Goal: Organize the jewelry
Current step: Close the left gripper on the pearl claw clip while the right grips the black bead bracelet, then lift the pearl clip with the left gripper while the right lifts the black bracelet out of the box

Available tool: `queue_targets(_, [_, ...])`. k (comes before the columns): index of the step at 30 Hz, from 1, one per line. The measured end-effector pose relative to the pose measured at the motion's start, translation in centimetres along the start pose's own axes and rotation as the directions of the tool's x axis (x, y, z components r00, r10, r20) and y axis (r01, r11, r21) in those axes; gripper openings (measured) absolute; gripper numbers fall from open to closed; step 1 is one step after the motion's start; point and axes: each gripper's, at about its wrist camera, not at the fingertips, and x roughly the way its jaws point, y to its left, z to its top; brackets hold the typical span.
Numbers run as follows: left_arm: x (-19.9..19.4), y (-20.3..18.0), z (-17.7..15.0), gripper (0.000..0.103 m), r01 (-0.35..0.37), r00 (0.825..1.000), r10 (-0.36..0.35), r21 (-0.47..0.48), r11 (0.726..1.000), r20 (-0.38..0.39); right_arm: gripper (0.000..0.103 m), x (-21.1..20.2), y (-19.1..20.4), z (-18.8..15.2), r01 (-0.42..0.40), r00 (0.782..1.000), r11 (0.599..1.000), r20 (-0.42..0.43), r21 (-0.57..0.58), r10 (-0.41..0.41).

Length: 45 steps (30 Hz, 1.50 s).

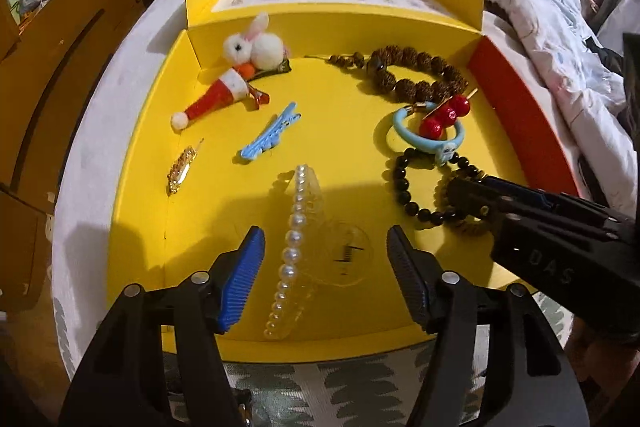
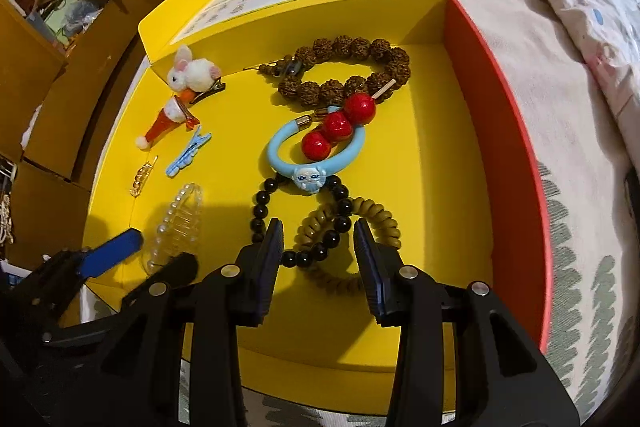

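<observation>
In the yellow box [image 1: 352,95], both grippers stood apart: the left gripper [image 1: 326,255] straddled the pearl clip [image 1: 294,239], the right gripper [image 2: 318,247] the black bead bracelet [image 2: 316,251], partly hiding the coiled tie [image 2: 380,223].

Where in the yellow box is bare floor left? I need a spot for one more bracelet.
Bare: the middle, between blue clip and blue ring; also the near right corner beside the coil tie. Crowded: left wall and right half.

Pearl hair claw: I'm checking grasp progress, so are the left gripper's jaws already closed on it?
No, the left gripper is open, its jaws standing apart either side of the pearl hair claw.
</observation>
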Motion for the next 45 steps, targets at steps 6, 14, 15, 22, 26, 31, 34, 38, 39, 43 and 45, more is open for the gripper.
queue_targets(6, [0.9,0.5,0.1,0.064,-0.016,1.000,0.016,-0.011,1.000,-0.019,0.040,0.4,0.4,0.1,0.016,1.000,1.000,0.004,-0.016,-0.016])
queue_targets(14, [2.3,0.7,-0.2,0.044,-0.001,0.998,0.000,-0.019,1.000,-0.066,0.022,0.9,-0.2,0.2,0.018,1.000,1.000,-0.005,0.000,-0.018])
queue_targets(15, [2.4,0.7,-0.3,0.044,0.000,0.998,-0.001,-0.021,1.000,-0.065,0.022,1.0,-0.3,0.2,0.010,1.000,1.000,-0.007,0.003,-0.010])
queue_targets(22, [1.9,1.3,-0.3,0.040,0.021,0.998,-0.023,-0.043,0.999,-0.059,0.014,0.9,0.0,0.2,0.003,1.000,1.000,0.003,-0.005,-0.003])
queue_targets(26, [1.3,1.8,0.1,0.040,0.034,0.998,-0.037,-0.055,0.998,-0.045,0.013,0.6,0.3,0.1,0.004,1.000,1.000,0.008,-0.012,-0.003])
queue_targets(31, [0.2,2.6,0.7,0.040,0.047,0.999,-0.049,-0.078,0.996,-0.020,0.013,-0.5,0.7,0.2,-0.013,0.999,1.000,0.029,-0.017,0.014])
queue_targets(34, [-0.6,2.7,0.7,0.040,0.049,0.999,-0.049,-0.080,0.996,0.000,0.012,-1.5,0.9,0.3,-0.024,0.999,1.000,0.047,-0.020,0.025])
queue_targets(38, [-1.5,3.1,0.8,0.040,0.053,0.998,-0.051,-0.087,0.995,0.024,0.011,-2.6,1.2,0.3,-0.041,0.997,0.999,0.069,-0.025,0.042])
queue_targets(39, [-1.7,3.1,0.9,0.040,0.053,0.998,-0.050,-0.087,0.995,0.028,0.011,-3.0,1.3,0.2,-0.049,0.996,0.999,0.075,-0.024,0.050])
queue_targets(43, [-2.4,3.2,0.9,0.040,0.055,0.998,-0.051,-0.086,0.995,0.044,0.011,-4.1,1.7,0.2,-0.064,0.993,0.997,0.094,-0.032,0.066])
queue_targets(45, [-2.6,3.1,0.8,0.040,0.060,0.997,-0.056,-0.084,0.995,0.048,0.011,-4.6,1.8,0.2,-0.069,0.992,0.997,0.103,-0.032,0.072])
